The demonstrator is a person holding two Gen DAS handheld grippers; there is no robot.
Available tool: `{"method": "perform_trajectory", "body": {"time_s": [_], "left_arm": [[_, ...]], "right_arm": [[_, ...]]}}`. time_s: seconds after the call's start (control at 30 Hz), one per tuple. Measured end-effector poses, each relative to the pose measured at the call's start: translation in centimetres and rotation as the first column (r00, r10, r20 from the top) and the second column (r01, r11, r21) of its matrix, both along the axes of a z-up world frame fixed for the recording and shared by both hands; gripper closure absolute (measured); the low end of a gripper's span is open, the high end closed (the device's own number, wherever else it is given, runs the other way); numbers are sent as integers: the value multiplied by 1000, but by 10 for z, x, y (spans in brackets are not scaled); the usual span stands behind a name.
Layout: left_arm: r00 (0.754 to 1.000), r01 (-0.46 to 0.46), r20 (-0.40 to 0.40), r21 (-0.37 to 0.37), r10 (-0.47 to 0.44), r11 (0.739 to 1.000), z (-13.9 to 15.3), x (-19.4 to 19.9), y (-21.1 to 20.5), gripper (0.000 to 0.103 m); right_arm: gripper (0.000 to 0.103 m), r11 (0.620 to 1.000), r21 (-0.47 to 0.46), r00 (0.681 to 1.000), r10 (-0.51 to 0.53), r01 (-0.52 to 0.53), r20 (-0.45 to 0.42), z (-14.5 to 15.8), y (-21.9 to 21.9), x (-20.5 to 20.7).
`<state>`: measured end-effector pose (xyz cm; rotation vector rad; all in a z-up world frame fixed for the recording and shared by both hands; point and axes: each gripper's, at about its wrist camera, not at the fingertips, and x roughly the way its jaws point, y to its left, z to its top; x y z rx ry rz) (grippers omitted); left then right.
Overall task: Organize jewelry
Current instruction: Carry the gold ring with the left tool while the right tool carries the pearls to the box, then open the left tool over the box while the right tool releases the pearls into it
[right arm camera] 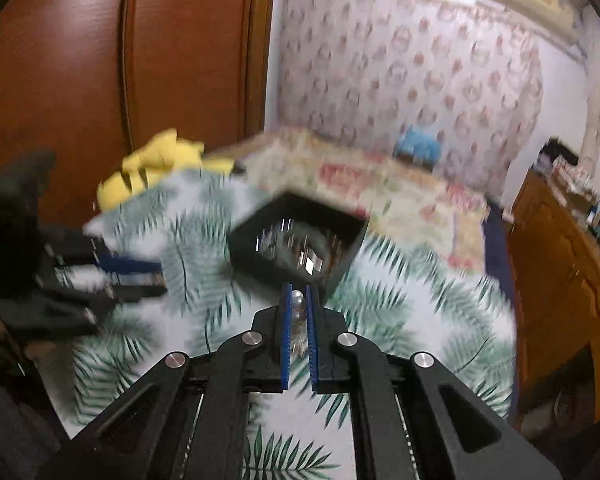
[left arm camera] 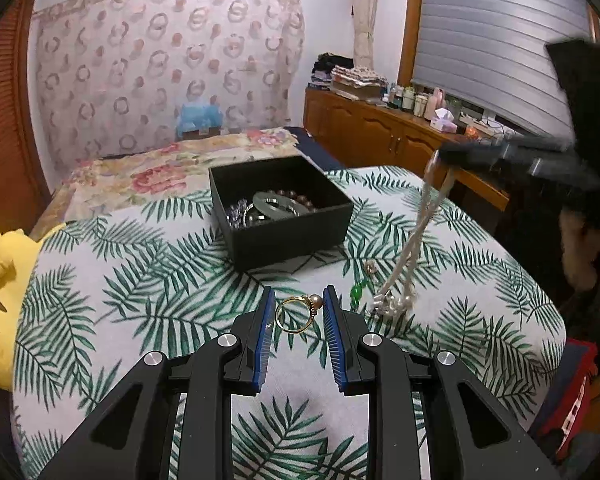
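A black open box (left arm camera: 288,216) holding a pale bangle (left arm camera: 274,203) and bead bracelets stands on the leaf-print cushion (left arm camera: 140,280). My left gripper (left arm camera: 299,300) is low over the cushion, its jaws standing on either side of a gold ring with a pearl (left arm camera: 298,312) without gripping it. My right gripper (right arm camera: 297,300) is shut on a pearl necklace (right arm camera: 298,312). In the left wrist view the necklace (left arm camera: 416,240) hangs from it (left arm camera: 444,156), its lower end still on the cushion. The right wrist view is blurred; the box (right arm camera: 296,240) lies just ahead.
A green bead piece (left arm camera: 358,291) and a small earring (left arm camera: 370,267) lie on the cushion beside the necklace's end. A yellow plush toy (left arm camera: 0,280) sits at the left edge. A floral bed (left arm camera: 160,172) lies behind, a wooden cabinet (left arm camera: 380,128) at right.
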<state>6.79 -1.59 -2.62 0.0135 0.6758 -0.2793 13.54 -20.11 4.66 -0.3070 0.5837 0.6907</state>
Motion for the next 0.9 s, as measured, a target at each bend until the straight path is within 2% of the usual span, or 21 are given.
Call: {"method": "perform_trajectory", "body": {"time_s": [0.13,0.33,0.6,0.9], "left_arm": [[1000,-2,18,-2,2,1000,10,2,2,80],[999,-5,40,5,4,1000,21,9,3,80],[999,-6,51,13,5,1000,29,26,4,80],[998,-17,55,37,15,999,34,52,3,80]], "right_arm": [[95,999,34,996,-2,-1,94,46,-1,-5],[95,998,57,987,-22,13,162,84,-3,9],[95,997,64,981,-43,32,188,103,5,37],[95,994,89,980,-73,58,184,109,26,72]]}}
